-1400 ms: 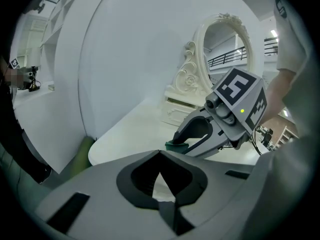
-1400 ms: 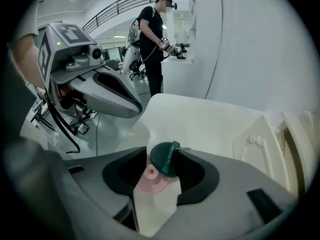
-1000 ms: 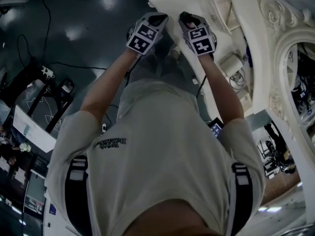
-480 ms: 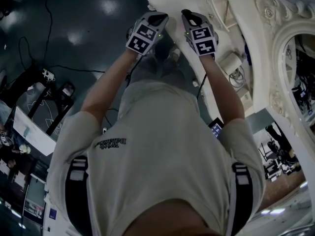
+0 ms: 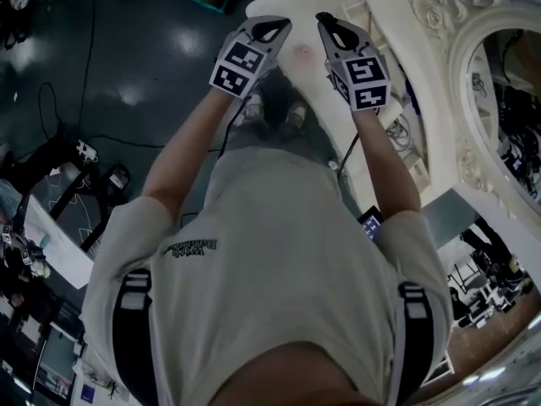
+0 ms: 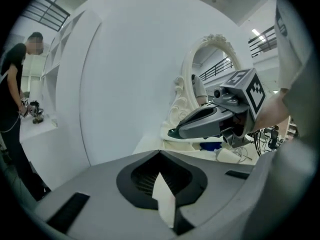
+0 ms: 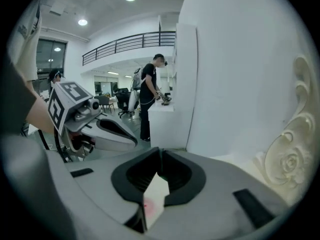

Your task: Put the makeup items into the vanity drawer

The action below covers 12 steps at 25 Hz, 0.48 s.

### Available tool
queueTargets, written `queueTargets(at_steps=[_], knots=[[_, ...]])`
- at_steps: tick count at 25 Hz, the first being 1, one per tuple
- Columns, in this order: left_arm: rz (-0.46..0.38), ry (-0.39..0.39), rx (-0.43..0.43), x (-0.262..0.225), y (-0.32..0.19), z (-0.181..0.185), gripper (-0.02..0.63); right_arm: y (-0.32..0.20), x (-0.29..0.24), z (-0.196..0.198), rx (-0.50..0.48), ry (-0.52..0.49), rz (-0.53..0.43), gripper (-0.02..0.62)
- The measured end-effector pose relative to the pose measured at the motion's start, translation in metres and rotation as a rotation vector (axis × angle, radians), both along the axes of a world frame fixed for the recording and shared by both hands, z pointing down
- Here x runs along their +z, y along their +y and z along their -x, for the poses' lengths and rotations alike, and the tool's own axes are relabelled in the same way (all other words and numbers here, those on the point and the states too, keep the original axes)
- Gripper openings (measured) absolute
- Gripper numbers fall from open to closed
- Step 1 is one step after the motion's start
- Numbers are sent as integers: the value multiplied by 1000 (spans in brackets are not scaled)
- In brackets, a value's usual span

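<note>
Over the free corner of the white desk [image 5: 292, 2], both tools hang side by side, close but not touching, each tilted downward at the end of a bare forearm of the person [image 5: 279, 277] in a pale shirt. The left tool [image 5: 272, 29] has its jaws drawn together at the tips. The right tool [image 5: 331, 25] has just been closing and is equally narrow. A pale wedge [image 7: 156, 196] shows in the slot behind each pair of tips; I cannot tell whether it is a held thing. A blue thing [image 6: 210, 146] and a white tub [image 6: 227, 154] sit on the desk at the foot of the ornate mirror [image 5: 461, 108], well away from that corner.
</note>
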<state>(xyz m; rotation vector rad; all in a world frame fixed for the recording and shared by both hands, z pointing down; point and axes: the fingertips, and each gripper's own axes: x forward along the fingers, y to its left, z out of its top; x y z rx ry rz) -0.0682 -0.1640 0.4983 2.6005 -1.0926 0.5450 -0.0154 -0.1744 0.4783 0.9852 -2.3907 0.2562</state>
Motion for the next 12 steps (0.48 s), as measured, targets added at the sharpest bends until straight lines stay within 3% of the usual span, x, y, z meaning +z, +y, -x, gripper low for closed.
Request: queueTargets(at_steps=[6,12], knots=[[-153,55,4,-77,2,-10,14,14,-87,-14,13,-138,-109,28],[-251,116,13,-148,18,-19,14,46,-186,-32,-2,-317,-259,28]])
